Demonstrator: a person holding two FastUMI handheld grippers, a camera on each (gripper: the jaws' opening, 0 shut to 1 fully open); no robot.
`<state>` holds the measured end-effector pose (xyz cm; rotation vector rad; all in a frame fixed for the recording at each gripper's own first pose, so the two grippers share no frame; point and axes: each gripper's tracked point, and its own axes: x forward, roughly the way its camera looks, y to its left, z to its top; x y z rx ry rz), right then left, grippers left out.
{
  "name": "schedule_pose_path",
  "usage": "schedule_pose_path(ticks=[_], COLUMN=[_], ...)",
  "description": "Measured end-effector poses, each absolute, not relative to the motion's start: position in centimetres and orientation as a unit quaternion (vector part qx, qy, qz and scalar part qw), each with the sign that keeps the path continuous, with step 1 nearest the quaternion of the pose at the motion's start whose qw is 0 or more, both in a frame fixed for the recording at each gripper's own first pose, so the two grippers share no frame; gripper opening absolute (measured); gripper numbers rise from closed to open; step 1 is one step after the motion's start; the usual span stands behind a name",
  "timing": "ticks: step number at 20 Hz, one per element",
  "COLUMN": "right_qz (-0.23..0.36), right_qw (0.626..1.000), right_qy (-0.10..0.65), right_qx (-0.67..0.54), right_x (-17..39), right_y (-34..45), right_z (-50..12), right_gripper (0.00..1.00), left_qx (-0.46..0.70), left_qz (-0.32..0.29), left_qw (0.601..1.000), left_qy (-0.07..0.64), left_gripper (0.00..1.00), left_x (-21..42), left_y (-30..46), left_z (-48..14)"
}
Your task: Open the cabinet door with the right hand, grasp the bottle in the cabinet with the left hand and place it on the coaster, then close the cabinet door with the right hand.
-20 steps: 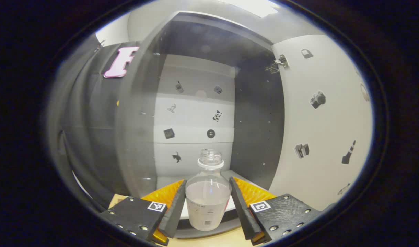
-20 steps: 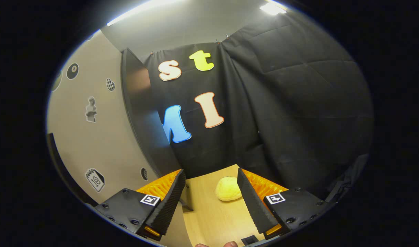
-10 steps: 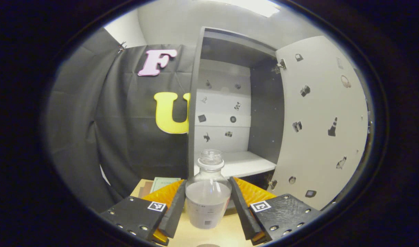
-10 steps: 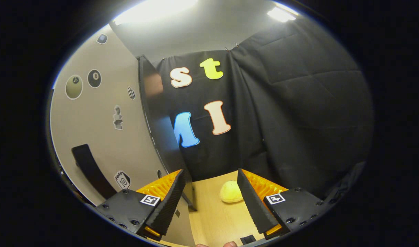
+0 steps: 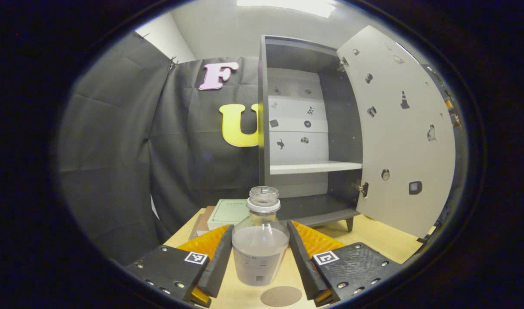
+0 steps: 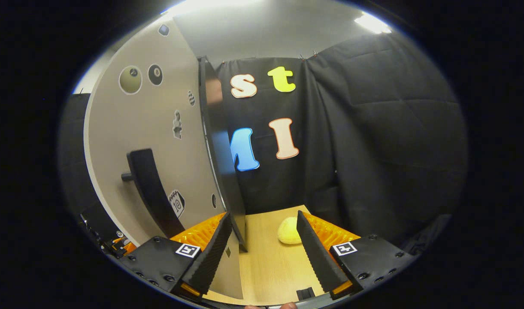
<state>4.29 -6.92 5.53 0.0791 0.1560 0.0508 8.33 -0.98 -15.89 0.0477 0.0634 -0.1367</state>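
1. The bottle (image 5: 260, 244) stands upright between the fingers of the left gripper (image 5: 259, 262), which press on both its sides; it is held above the wooden table (image 5: 382, 238), out in front of the cabinet (image 5: 307, 128).
2. The round brown coaster (image 5: 281, 296) lies on the table just below and slightly right of the bottle's base.
3. The bottle is clear, uncapped and partly filled with a cloudy liquid; its small label is too blurred to read.
4. Behind it lie stacked books (image 5: 225, 212).
5. The cabinet door (image 5: 405, 137) stands wide open; the white shelf (image 5: 315, 167) is bare.
6. The right gripper (image 6: 262, 253) is spread, holding nothing, beside the door's dark handle (image 6: 152, 193); a yellow lump (image 6: 289, 230) sits beyond.
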Motion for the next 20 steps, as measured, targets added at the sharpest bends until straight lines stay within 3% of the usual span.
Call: schedule_pose_path(ticks=[1,4,5,6,12,19,20], right_qz=[0.02,0.009,-0.002,-0.008,-0.039,-0.061,-0.064], right_qw=[0.995,0.995,0.995,0.995,0.987,0.981,0.981], right_qy=[0.084,0.087,0.091,0.098,0.144,0.155,0.152], right_qx=[0.045,0.047,0.038,0.033,0.053,0.098,0.104], right_x=[4.2,4.2,4.2,4.1,3.0,3.2,3.2], right_y=[-7.0,-7.2,-7.8,-8.2,-9.7,-10.9,-11.1], right_z=[5.0,4.5,4.0,3.5,0.5,-0.5,-0.6], right_gripper=[0.96,0.96,0.89,0.96,0.96,0.96,0.96], left_qx=[0.017,-0.003,-0.007,-0.009,-0.016,-0.012,-0.014], left_qz=[-0.068,-0.064,-0.065,-0.065,-0.07,-0.08,-0.077], left_qw=[0.997,0.997,0.997,0.997,0.996,0.995,0.995], left_qy=[0.035,0.044,0.043,0.044,0.056,0.063,0.062], left_gripper=[0.72,0.74,0.72,0.74,0.72,0.79,0.74], left_x=[8.1,7.9,7.9,7.7,7.5,7.0,6.8], left_y=[-1.3,-2.2,-2.6,-3.0,-4.3,-5.1,-5.0], left_z=[-17.2,-20.8,-21.6,-22.5,-27.7,-29.1,-29.0])
